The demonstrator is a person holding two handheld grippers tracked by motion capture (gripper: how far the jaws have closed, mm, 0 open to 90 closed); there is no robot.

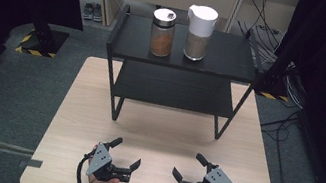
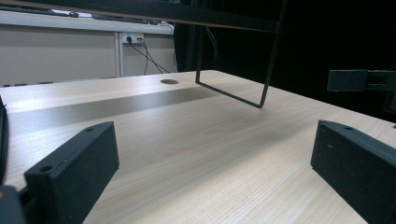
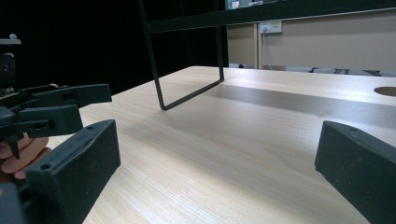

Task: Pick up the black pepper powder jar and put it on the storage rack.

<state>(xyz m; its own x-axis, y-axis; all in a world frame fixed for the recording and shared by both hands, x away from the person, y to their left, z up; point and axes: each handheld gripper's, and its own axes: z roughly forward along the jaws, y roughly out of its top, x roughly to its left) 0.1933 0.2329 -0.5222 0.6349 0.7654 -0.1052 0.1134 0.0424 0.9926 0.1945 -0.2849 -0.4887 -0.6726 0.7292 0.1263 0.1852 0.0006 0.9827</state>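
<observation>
Table [image 1: 158,136] pale wood, matt; shelf rack [image 1: 183,49] black metal.

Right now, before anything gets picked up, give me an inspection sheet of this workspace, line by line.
Surface: light wood table, bare around the grippers.
Job's things: black two-tier shelf at the table's far side; on its top tier a silver-lidded jar of brown powder and a white-lidded jar, side by side, apart.
Clutter: nothing seen.
Grippers: left gripper and right gripper both open, empty, low at the near edge, jaws facing each other.
Cables: one trails from the left gripper; loose cables on the floor at right.
Surroundings: grey carpet, shoes by the wall, wall sockets.
</observation>
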